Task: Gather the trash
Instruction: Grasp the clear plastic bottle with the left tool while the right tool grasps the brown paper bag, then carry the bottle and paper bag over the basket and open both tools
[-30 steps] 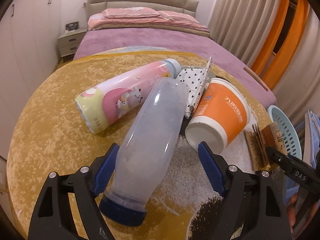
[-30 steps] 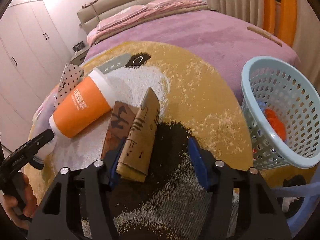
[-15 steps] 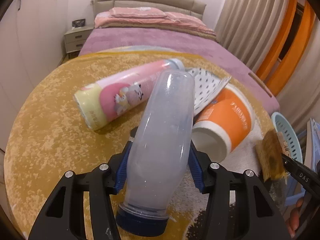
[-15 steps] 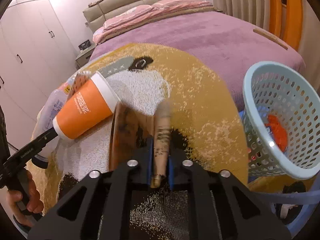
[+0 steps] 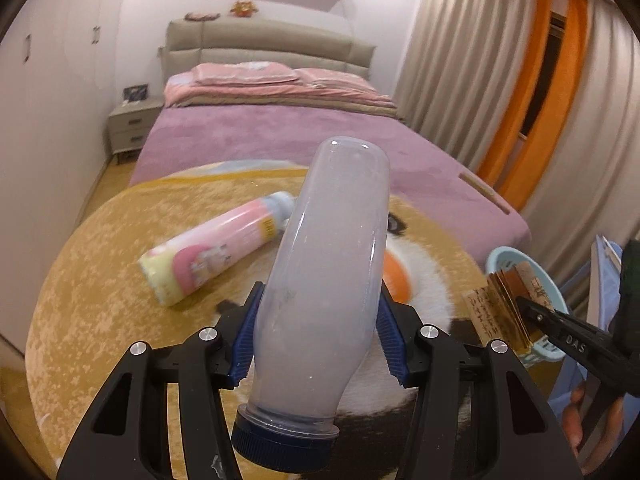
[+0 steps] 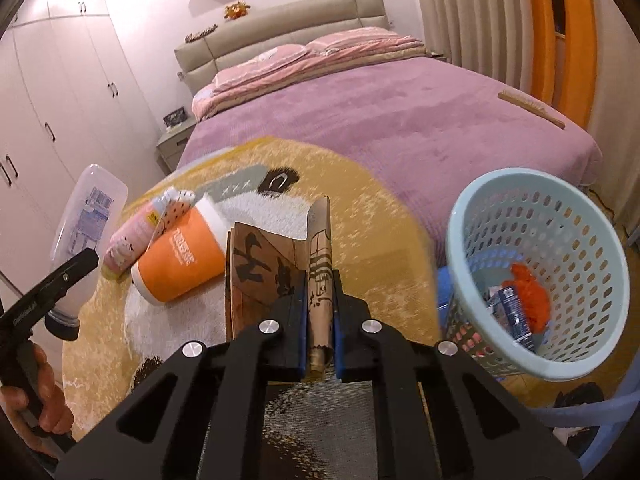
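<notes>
- The left gripper is clamped on the frosted plastic bottle, its blue pads pressing the belly while the dark blue cap points back toward the camera; the bottle is lifted clear of the round yellow rug
- The right gripper is closed tight on a flattened brown paper bag, pinching one folded edge so the rest fans out to the left
- Both loads look bound for the pale blue perforated basket, near the bag on its right, with orange scrap already inside
- To do it well: bring each piece over the rim before letting go; the smooth, rounded bottle could slip or roll, the limp paper could snag the rim
- On the rug, not yet collected: an orange paper cup on its side and a pink labelled bottle
</notes>
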`<state>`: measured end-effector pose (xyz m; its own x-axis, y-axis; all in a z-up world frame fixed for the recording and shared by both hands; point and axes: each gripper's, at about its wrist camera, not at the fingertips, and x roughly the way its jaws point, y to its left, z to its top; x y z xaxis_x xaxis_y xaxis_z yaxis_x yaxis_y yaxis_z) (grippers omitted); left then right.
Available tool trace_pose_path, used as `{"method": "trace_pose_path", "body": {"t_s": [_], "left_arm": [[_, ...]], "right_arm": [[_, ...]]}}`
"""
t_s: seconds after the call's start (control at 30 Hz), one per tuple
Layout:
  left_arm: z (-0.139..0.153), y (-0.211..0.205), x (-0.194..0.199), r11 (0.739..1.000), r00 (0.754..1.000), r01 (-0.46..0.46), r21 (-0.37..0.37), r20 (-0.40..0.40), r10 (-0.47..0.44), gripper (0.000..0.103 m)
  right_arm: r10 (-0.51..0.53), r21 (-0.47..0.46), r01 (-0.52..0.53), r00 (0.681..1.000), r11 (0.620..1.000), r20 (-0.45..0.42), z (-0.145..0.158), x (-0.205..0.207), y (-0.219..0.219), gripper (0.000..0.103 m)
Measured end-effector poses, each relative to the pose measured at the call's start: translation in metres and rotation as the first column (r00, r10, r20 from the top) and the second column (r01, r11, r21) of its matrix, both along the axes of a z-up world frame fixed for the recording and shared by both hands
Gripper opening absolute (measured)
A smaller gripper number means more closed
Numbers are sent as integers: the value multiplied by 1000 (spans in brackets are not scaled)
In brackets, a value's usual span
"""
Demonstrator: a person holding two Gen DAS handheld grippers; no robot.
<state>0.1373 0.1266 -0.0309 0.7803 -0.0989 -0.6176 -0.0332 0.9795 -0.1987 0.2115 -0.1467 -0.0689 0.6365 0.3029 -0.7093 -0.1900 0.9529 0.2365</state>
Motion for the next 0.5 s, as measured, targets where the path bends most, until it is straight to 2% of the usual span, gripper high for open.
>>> {"method": "trace_pose_path", "body": {"t_s": [0.27,0.5], "left_arm": [[6,-45,15,995,995,99,-5,13,-99,50],[4,-96,28,980,980,199,10,15,-199,50]], "right_arm": [[-72,12,71,996,997,53,20,-4,-42,8],[-167,27,166,984,986,68,28,-1,-88,8]]}}
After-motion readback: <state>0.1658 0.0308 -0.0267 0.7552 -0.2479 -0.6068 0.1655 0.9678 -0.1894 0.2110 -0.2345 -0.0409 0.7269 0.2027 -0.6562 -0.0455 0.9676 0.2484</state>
